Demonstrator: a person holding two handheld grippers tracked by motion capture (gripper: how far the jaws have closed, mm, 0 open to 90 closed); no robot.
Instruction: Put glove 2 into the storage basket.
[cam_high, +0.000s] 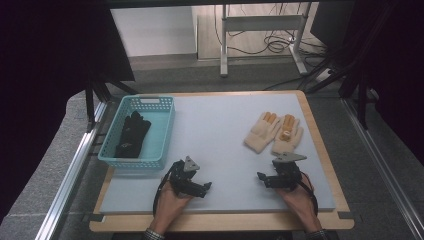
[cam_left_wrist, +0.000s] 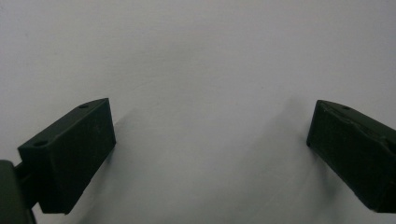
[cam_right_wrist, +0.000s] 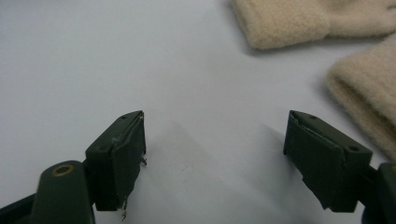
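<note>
1. My right gripper (cam_high: 266, 178) hangs open and empty; the left gripper (cam_high: 201, 188) likewise.
2. Gloves (cam_high: 274, 133) lie just ahead of the right one.
3. Risk: pinching only fuzz, so a glove slips out before reaching the basket (cam_high: 161, 131).

The high view is looking forward and down from above the near edge of the table (cam_high: 220, 150), far enough to be taking in the whole mat (cam_high: 220, 120), with the floor in the upper part of the frame. The left gripper view is sitting very near the mat (cam_left_wrist: 196, 60), looking along its two jaws rising from the bottom corners. The right gripper view is also looking low and close, and it is catching the gloves (cam_right_wrist: 299, 23) in its upper right; the high view is showing the same gloves (cam_high: 274, 132) at centre right.
</note>
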